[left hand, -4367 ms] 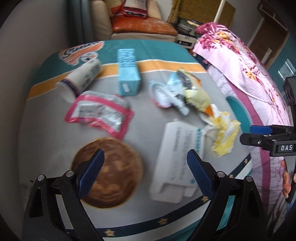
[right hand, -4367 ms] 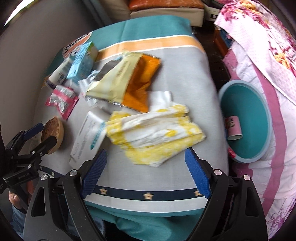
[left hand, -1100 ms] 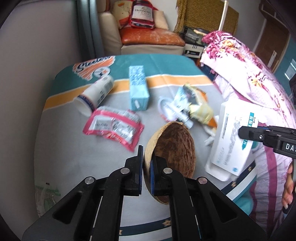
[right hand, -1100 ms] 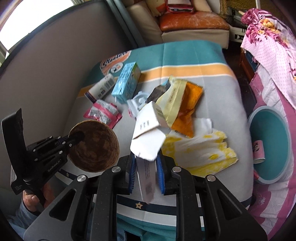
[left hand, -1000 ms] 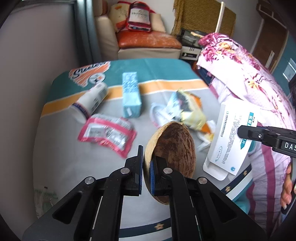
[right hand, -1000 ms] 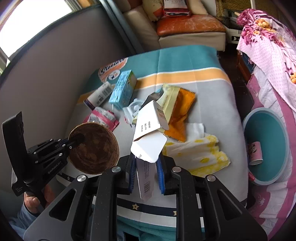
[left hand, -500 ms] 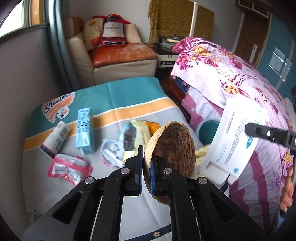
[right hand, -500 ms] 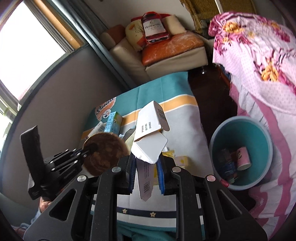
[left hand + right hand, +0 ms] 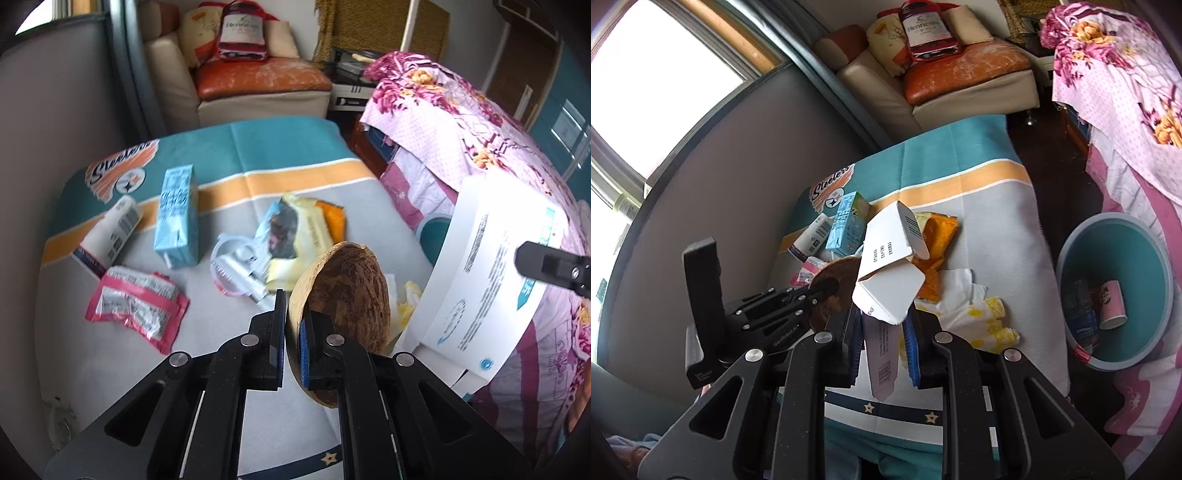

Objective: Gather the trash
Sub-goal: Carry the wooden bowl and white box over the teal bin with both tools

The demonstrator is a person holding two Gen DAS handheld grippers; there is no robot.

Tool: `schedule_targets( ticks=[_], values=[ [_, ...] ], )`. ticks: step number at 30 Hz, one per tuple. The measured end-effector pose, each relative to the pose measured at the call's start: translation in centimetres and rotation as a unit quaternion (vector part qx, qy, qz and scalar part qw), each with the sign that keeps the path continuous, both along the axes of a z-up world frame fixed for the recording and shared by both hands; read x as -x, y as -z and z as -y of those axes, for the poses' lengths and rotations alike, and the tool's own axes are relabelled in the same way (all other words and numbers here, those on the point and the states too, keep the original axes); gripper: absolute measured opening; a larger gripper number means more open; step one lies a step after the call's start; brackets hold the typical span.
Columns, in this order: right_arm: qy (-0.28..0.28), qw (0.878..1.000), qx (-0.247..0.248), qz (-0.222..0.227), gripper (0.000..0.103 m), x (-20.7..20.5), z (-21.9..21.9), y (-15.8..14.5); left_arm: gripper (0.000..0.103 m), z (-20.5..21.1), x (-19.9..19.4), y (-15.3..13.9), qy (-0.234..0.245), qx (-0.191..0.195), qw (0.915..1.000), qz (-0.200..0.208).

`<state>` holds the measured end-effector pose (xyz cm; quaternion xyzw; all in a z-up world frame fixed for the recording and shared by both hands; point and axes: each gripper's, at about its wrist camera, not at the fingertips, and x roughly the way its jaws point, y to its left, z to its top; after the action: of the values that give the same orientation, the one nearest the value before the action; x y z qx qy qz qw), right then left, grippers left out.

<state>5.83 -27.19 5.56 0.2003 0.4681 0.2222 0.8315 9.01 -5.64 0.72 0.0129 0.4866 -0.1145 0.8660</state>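
Left gripper (image 9: 291,339) clamped on rim of coconut shell half (image 9: 345,295), held above table (image 9: 229,354). Right gripper (image 9: 882,341) closed on white carton (image 9: 890,273) — flaps upward, teal bin (image 9: 1115,291) lower right, well apart.

On the bench (image 9: 229,206), a carton (image 9: 176,218) lies between a tube (image 9: 110,230) and a snack bag (image 9: 295,229). A pouch (image 9: 135,304) lies before the tube. A basin (image 9: 1145,254) sits right of the bench, a cup (image 9: 1112,304) inside.
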Motion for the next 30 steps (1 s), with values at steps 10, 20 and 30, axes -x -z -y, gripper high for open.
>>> schedule_targets(
  ticks=[10,20,30],
  values=[
    [-0.011,0.999,0.027,0.014,0.018,-1.3,-3.4,-1.8,0.007,-4.9,0.7,-0.7,-0.029,0.030,0.9991,0.004],
    [0.053,0.997,0.041,0.034,0.018,-1.2,2.5,-4.0,0.007,-2.1,-0.4,-4.8,0.000,0.058,0.9976,0.039],
    [0.140,0.985,0.100,0.023,0.019,0.6,11.5,-1.4,0.007,8.9,-2.3,-2.7,0.086,0.056,0.9947,0.009]
  ],
)
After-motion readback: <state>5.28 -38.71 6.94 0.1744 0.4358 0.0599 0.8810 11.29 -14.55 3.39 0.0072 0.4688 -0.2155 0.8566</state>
